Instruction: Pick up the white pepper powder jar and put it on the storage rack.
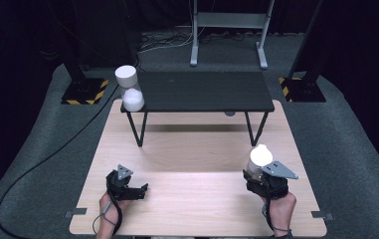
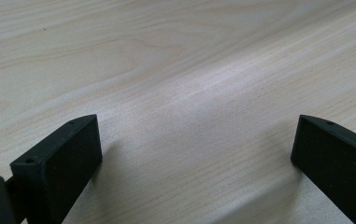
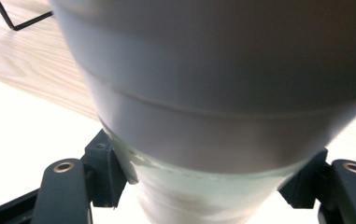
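High view: right claw (image 1: 259, 172) pinches upright white-capped jar (image 1: 260, 158); black shelf (image 1: 202, 92) lies ahead; left claw (image 1: 136, 191) spread, idle.

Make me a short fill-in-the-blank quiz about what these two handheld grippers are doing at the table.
1. The right gripper is shut on a jar with a ____ lid.
2. The left gripper has its jaws ____, with nothing between them.
3. A second jar stands on the ____ corner of the small black table, seen from the high view.

Missing words: white; open; left
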The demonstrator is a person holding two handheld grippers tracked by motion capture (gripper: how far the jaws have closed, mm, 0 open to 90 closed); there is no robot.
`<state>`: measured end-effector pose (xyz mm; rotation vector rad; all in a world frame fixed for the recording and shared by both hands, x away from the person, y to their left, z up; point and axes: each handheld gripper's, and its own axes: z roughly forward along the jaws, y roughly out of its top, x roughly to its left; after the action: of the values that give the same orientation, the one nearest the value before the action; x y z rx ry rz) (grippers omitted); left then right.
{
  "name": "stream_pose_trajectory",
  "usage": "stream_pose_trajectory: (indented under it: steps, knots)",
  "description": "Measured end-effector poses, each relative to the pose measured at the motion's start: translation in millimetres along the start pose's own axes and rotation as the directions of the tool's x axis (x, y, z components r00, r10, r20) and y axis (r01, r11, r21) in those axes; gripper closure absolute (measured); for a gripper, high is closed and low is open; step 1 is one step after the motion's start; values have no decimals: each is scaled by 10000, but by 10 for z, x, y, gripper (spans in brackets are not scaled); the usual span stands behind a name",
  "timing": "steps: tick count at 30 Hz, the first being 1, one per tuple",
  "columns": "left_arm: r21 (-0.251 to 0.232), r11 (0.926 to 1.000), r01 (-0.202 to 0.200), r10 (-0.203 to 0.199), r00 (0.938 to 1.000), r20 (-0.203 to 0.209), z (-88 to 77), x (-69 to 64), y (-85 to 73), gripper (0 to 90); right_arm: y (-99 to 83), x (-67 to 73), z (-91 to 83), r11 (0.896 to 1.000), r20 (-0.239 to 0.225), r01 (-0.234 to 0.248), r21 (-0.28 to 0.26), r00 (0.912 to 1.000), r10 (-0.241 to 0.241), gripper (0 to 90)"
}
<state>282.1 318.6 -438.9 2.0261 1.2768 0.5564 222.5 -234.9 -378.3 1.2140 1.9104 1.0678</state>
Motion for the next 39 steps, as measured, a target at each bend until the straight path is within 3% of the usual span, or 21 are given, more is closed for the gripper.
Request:
stream_pose_trajectory:
  steps: [14,39]
  knots:
    - [6,10000,16,-16,10000,18,0,4,1,18,147,-72,140,9999,136,13,168,9999,-15,302]
    - [0,10000,7,-7,10000,30,0,6,0,21,434,-191,194,9997,336,207,88,9992,-210,302]
